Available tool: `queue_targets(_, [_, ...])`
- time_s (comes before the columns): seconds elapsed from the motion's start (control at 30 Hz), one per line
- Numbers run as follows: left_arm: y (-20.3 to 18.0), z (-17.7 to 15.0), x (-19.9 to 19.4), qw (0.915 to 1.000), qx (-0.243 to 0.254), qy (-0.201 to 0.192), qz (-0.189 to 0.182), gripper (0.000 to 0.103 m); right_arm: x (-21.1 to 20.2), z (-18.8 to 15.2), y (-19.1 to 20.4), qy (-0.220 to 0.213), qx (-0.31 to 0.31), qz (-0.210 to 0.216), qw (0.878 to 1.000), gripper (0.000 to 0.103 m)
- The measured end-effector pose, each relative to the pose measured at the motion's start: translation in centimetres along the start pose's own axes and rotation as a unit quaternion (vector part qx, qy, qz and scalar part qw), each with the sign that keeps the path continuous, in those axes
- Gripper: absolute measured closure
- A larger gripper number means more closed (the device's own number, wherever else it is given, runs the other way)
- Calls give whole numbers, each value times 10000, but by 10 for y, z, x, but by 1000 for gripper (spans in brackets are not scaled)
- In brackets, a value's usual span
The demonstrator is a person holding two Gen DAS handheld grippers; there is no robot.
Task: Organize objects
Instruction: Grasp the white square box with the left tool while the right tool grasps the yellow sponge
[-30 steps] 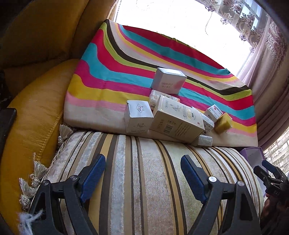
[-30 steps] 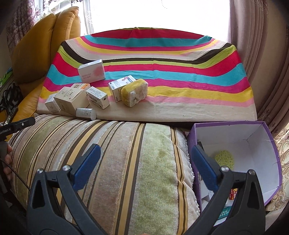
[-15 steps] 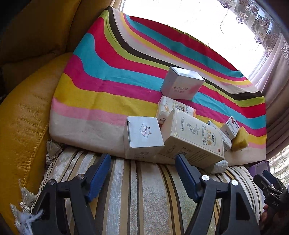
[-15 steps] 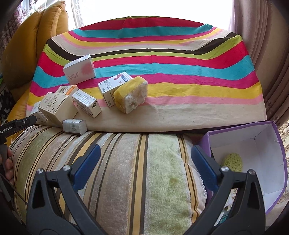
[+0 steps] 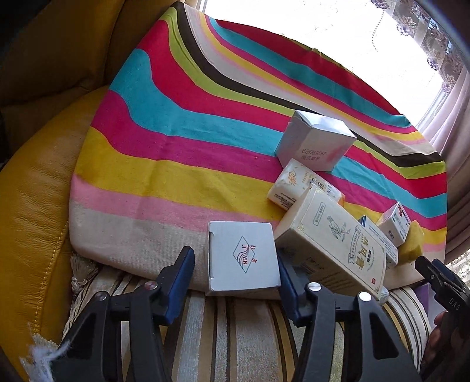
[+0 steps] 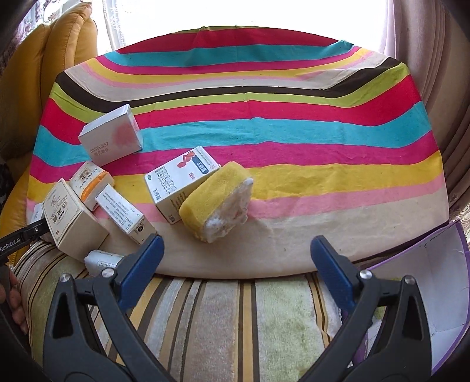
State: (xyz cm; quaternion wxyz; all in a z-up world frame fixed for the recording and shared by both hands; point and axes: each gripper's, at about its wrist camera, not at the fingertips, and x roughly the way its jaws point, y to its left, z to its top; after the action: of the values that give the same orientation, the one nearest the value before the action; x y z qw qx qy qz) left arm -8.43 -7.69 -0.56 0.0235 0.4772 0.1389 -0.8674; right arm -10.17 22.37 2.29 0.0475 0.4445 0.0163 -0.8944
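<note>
On the rainbow-striped fabric cushion [image 5: 182, 141], the small square white cardboard box [image 5: 242, 258] sits at its near edge, squarely between the left gripper's [image 5: 235, 282] spread jaws, while the right gripper [image 6: 236, 261], also spread, faces the yellow sponge [image 6: 216, 202] farther off.

A bright window [image 6: 241, 14] fills the back of the room, its glare washing out the glass. Pinkish curtains [image 6: 426, 44] hang along the right side, with patterned lace [image 5: 426, 32] above. A yellow leather sofa [image 5: 32, 182] curves along the left. A striped cloth [image 6: 264, 97] in many colours lies beyond a striped plush cushion [image 6: 220, 323].
</note>
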Motion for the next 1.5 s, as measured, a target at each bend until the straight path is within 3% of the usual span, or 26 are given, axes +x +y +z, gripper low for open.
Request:
queue_targets(0.2, [2,2,4,10000,-12,-18,17,59,16,12,-1,43,57,-75,9999,8])
queue_targets(0.57, [1,0,4,9999,-1,-135,37,60,30,23,0,125,141,69,9998,19])
queue_targets(0.97, [2,-6,-4,9996,-1,-284,-28,60,20,12,-12,215,508,161,9983,39])
queue_targets(1.13, [-1,-6,-6,9994,30,-329,-54,61,14,3,-26,273,755,281,9964,58])
queue_targets(1.23, [-1,-7,-9,9993,37,-374,-84,61,15,0,-34,305,960,613,9930,66])
queue_targets(1.37, [-1,-9,-14,9989,38,-454,-111,61,14,-3,-39,282,1092,848,9900,67])
queue_targets(1.5, [-1,-10,-15,9988,38,-474,-119,61,13,-7,-40,387,1136,766,9898,65])
